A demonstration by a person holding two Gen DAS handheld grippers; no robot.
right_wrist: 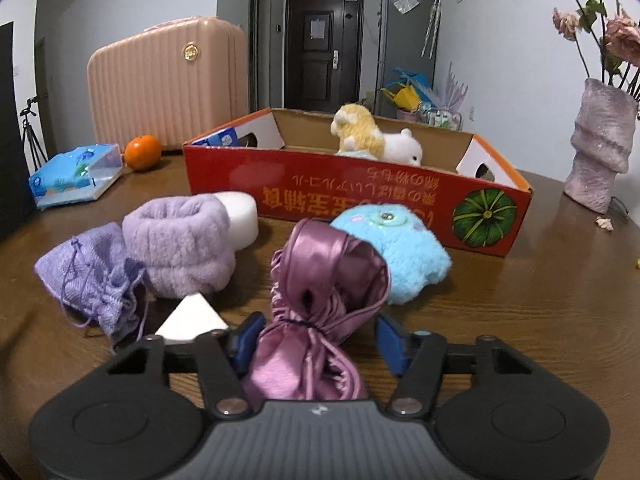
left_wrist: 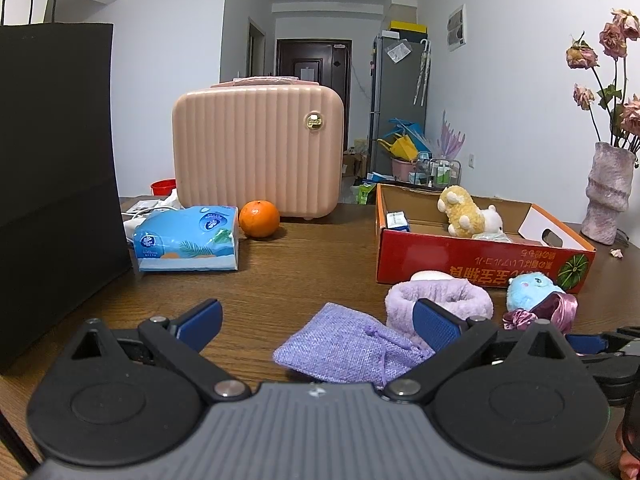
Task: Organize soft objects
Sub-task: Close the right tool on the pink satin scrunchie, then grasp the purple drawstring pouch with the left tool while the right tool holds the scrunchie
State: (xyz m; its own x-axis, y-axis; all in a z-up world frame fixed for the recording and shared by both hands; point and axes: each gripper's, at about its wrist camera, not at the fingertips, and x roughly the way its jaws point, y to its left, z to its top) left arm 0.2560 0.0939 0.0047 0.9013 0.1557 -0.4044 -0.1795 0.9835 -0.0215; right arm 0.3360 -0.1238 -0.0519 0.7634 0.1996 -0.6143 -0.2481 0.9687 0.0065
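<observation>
A mauve satin drawstring bag (right_wrist: 316,280) lies on the wooden table between the fingers of my right gripper (right_wrist: 318,340). The left pad touches the fabric and the right pad stands a little off it, so the gripper is open. Behind the bag sit a light-blue plush (right_wrist: 400,248), a lavender fuzzy band (right_wrist: 180,244) and a knitted purple pouch (right_wrist: 92,276). My left gripper (left_wrist: 316,320) is open and empty, with that pouch (left_wrist: 344,348) lying between its fingers. The red cardboard box (right_wrist: 360,196) holds a yellow plush (right_wrist: 356,128) and a white plush (right_wrist: 404,150).
A round white sponge (right_wrist: 240,216) and a white triangular piece (right_wrist: 192,318) lie beside the band. A pink suitcase (left_wrist: 256,152), an orange (left_wrist: 259,218), a tissue pack (left_wrist: 188,240) and a black paper bag (left_wrist: 56,180) stand to the left. A vase (right_wrist: 600,148) stands on the right.
</observation>
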